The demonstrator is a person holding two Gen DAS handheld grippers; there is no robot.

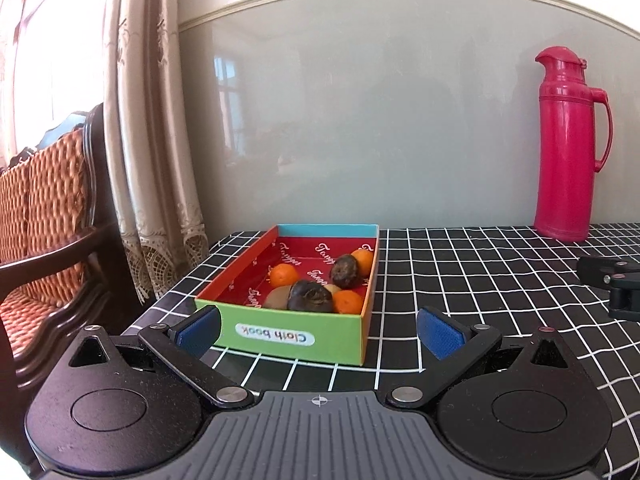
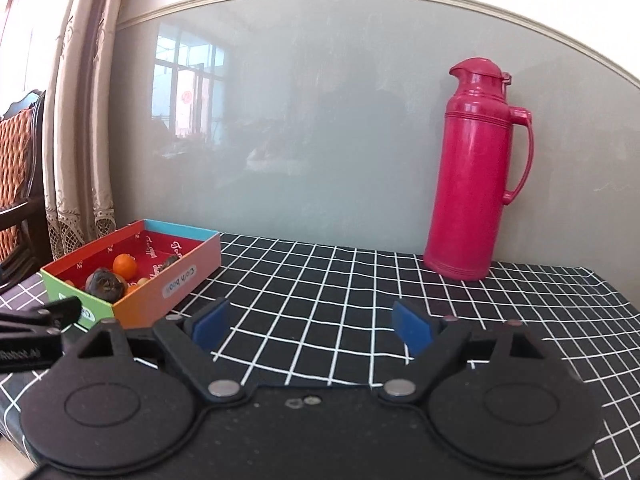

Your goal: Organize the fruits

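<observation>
A colourful cardboard box [image 1: 280, 334] labelled "Cloth book" sits on the checked tablecloth near the table's left end; it also shows in the right wrist view [image 2: 176, 280]. Inside lie three small oranges [image 1: 284, 275], two dark wrinkled fruits [image 1: 310, 296] and a brownish fruit [image 1: 278, 298]. My left gripper [image 1: 318, 328] is open and empty, its jaws spread wide just in front of the box's near wall. My right gripper [image 2: 310, 326] is open and empty, low over bare tablecloth to the right of the box.
A tall red thermos [image 2: 474, 168] stands at the back right against the grey wall panel; it also shows in the left wrist view [image 1: 568, 144]. A wooden chair with an orange cushion [image 1: 44, 208] and a curtain [image 1: 156, 140] stand left of the table edge.
</observation>
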